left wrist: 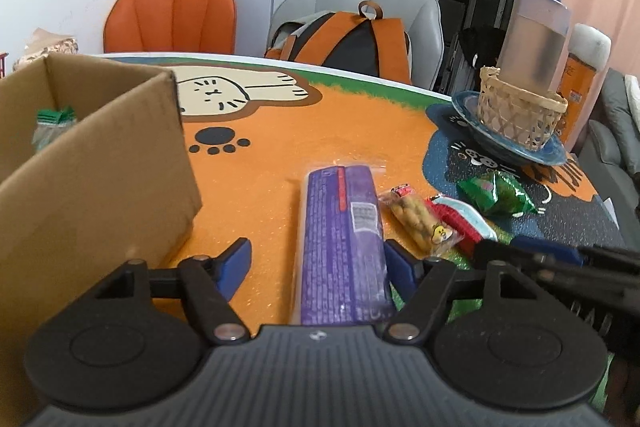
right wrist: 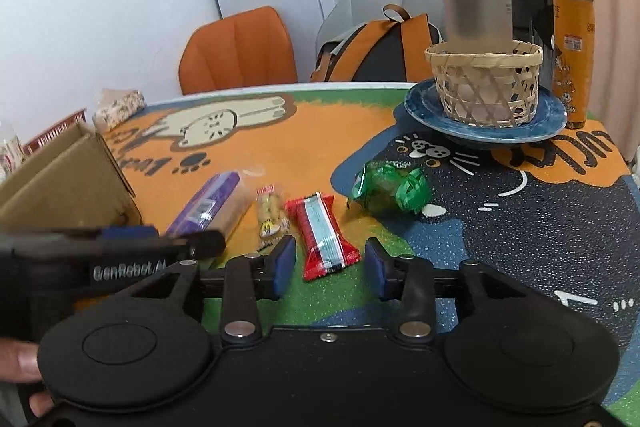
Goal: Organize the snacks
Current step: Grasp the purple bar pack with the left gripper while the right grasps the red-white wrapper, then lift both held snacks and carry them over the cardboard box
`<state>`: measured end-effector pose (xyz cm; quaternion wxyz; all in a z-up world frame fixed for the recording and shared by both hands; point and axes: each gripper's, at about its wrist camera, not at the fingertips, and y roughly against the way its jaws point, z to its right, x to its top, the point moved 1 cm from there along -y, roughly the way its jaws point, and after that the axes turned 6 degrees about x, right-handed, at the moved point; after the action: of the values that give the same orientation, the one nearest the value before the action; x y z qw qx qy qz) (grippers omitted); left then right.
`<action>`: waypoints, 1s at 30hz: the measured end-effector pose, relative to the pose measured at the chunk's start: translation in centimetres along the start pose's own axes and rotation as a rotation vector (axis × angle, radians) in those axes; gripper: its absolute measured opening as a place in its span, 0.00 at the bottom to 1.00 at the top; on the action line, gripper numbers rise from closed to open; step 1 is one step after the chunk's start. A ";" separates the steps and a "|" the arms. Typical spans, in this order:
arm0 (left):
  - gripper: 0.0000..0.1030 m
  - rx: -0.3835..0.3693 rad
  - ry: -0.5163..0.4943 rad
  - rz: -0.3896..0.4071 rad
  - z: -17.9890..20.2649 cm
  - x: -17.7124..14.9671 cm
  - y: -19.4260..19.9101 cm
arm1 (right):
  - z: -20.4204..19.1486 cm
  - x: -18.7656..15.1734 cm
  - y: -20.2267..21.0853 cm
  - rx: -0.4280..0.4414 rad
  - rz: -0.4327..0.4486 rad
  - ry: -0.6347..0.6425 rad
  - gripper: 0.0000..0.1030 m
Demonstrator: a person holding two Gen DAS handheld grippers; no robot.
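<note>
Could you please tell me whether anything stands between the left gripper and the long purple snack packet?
Nothing visible does. The long purple snack packet already lies between the open jaws of the left gripper, flat on the orange table mat.

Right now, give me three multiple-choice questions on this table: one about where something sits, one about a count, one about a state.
1. Where is the basket?
A. on the blue plate
B. in the box
C. on a chair

2. How many snacks lie loose on the table?
A. two
B. four
C. six

3. How is the right tool?
A. shut on the red bar
B. open around the red bar
C. holding the green pack

Answers: 1 A, the basket stands on the plate. 2 B, purple pack, nuts, red bar, green pack. 3 B, gaps show beside the bar.
</note>
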<state>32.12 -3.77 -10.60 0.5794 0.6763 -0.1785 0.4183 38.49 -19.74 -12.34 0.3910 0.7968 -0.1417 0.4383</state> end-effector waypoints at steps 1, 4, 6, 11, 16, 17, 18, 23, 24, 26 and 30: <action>0.64 0.000 -0.002 0.004 -0.1 -0.1 0.1 | 0.0 0.1 0.0 0.006 0.009 -0.001 0.39; 0.53 0.003 0.003 0.010 -0.3 -0.2 0.2 | -0.1 0.3 -0.6 0.013 0.016 0.009 0.41; 0.41 -0.004 0.005 0.015 -0.4 -0.3 0.4 | -0.1 0.3 -1.3 0.008 0.001 0.006 0.41; 0.32 -0.036 0.016 0.020 -0.6 -0.5 0.9 | 0.6 0.6 -1.6 0.023 0.010 -0.032 0.40; 0.30 -0.067 0.018 0.018 -0.4 -0.9 1.9 | 0.3 0.2 -1.2 -0.001 0.006 -0.024 0.29; 0.29 -0.077 0.021 0.017 -0.5 -0.9 2.2 | 0.2 0.1 -1.1 -0.002 0.005 -0.024 0.29; 0.29 -0.085 0.022 0.017 -0.5 -1.0 2.5 | 0.0 -0.1 -0.9 -0.013 0.003 -0.016 0.28; 0.28 -0.116 0.031 0.041 -1.0 -1.1 4.5 | -1.4 -0.9 0.0 -0.040 -0.013 0.003 0.23; 0.28 -0.122 0.034 0.046 -1.2 -1.1 4.9 | -1.7 -1.1 0.3 -0.042 -0.012 -0.005 0.23; 0.28 -0.131 0.040 0.058 -1.5 -1.0 5.7 | -2.2 -1.4 1.0 -0.052 -0.003 -0.011 0.23; 0.28 -0.148 0.052 0.089 -2.1 -0.6 7.5 | -3.0 -1.3 2.7 -0.059 0.034 -0.036 0.23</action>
<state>25.54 -3.91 -6.37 0.6129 0.6120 -0.2238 0.4469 34.42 -19.36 -11.16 0.4044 0.7902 -0.1752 0.4258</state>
